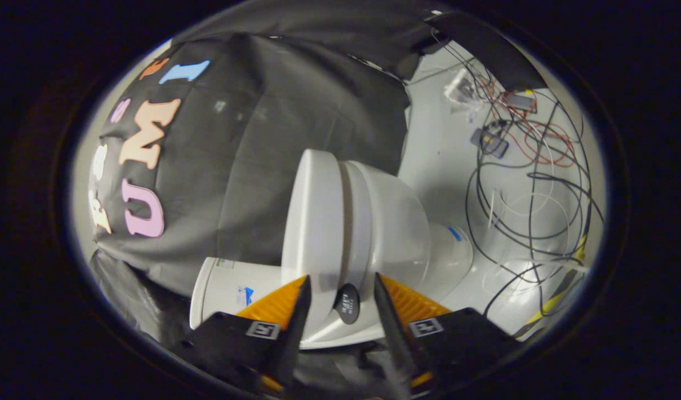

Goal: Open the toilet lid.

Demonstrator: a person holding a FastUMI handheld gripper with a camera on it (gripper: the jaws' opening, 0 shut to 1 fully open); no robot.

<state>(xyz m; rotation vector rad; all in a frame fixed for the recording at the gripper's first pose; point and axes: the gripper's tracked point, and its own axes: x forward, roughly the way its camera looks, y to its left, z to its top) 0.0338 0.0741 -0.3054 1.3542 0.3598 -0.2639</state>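
The view is rolled sideways, so the white toilet lies across it. Its lid (pixel 313 216) lies flat against the seat (pixel 354 222), with the bowl (pixel 399 222) and the foot (pixel 451 255) on the far side of the seat. The tank (pixel 224 289) stands beside the lid's hinge end. My gripper (pixel 341 279) is open, its orange-backed fingers (pixel 396 311) straddling the rim of lid and seat close to the hinge end. A black oval part (pixel 347 304) on the toilet's side shows in the gap between them. I cannot tell whether either finger touches the lid.
The white floor (pixel 440 139) beyond the bowl carries a tangle of black, red and white cables (pixel 532 166) and small electronic parts (pixel 490 141). A yellow cable (pixel 557 297) runs nearby. Black cloth (pixel 296 100) hangs behind the lid and tank.
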